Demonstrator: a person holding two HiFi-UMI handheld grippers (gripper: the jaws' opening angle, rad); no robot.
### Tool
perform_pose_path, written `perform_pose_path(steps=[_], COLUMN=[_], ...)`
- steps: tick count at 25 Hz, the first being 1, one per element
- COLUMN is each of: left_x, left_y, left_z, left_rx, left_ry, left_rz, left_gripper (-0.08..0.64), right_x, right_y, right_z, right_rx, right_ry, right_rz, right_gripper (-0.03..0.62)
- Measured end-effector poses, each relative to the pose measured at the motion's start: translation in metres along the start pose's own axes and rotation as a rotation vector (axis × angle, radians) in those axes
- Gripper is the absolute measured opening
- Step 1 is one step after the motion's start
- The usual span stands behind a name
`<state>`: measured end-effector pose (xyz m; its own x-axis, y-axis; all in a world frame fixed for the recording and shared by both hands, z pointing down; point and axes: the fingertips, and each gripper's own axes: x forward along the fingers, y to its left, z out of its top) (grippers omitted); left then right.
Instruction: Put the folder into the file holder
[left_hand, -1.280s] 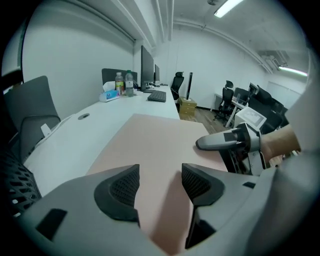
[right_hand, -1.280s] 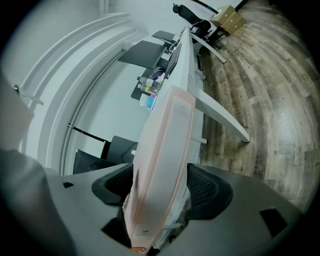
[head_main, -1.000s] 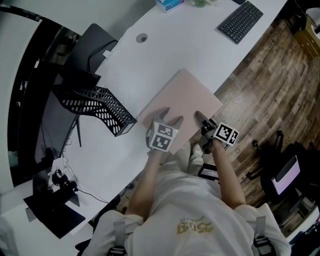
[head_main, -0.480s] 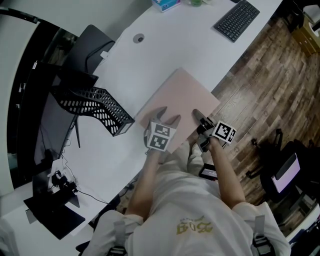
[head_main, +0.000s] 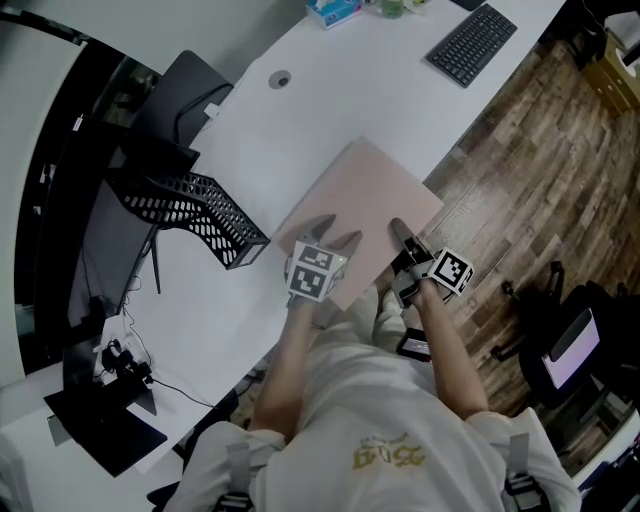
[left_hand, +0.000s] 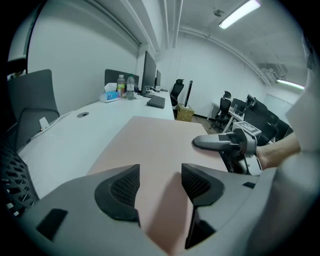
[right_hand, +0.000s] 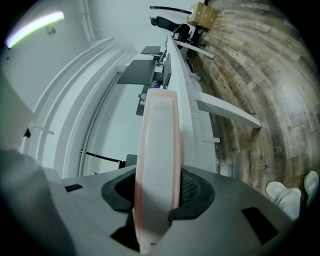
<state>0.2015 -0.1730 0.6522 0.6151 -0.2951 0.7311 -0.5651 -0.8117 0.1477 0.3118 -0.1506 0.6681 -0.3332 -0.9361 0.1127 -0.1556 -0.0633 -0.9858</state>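
i am clamping the right gripper on the near right edge of the pink folder; its jaws have just been closing and the pads are pressing on that edge. the left gripper is hovering over the near edge, jaws apart, empty. the folder is resting on the desk, well apart from the black mesh file holder at the left. in my judgement only the grasp is done; lifting, carrying and inserting are remaining.

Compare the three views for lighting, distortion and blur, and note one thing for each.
Head view: evenly lit and sharp, the white desk bright without glare. Left gripper view: fisheye with black corners, a glaring ceiling light, and a soft shadow on the folder at the open left gripper. Right gripper view: the floorboards curve strongly, and the folder's near edge is blurred.
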Motion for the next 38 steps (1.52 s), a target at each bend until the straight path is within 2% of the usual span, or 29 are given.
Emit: perform_pose_path(steps=[2,6,10,13,17,25,32,38], left_x=[-0.004,-0.014,-0.024,-0.034,-0.043,-0.064,-0.089,-0.106], left_y=[-0.006,-0.020,-0.027,-0.031,-0.036,-0.037,-0.039,-0.044], left_z=[0.005,0.018,0.027,0.034,0.042,0.060,0.071,0.073], left_rx=[-0.009,-0.079,-0.056,-0.066,-0.098,-0.153,-0.189,-0.196], left_ry=[-0.007,-0.056,-0.077,-0.109,-0.159,-0.274,-0.373,-0.418], left_rz=[-0.027,-0.083,-0.078,-0.066,-0.062,-0.065,-0.071,-0.074], left_gripper=[0.281,0.268,0.251,0.250,0.225,0.229,0.227,0.227], right_x=[0.000,0.000,-0.003,-0.005,-0.007,-0.005,-0.008,-0.016], right_y=[0.007,0.034,0.058,0.074,0.102,0.160,0.195,0.214], right_z=[0.004,0.013,0.020,0.023,0.024,0.017,0.007,-0.003], right_rx=[-0.009,-0.071,-0.163,-0.238,-0.353,-0.555,-0.639,-0.693], right_ry=[-0.023,-0.050,-0.073,-0.088,-0.084,-0.036,-0.012,-0.001], right_rz=[0.001,0.032,0.038,0.044,0.101,0.191,0.232,0.260], right_gripper=[0.166,0.164,0.161,0.161,0.161,0.161,0.161,0.163])
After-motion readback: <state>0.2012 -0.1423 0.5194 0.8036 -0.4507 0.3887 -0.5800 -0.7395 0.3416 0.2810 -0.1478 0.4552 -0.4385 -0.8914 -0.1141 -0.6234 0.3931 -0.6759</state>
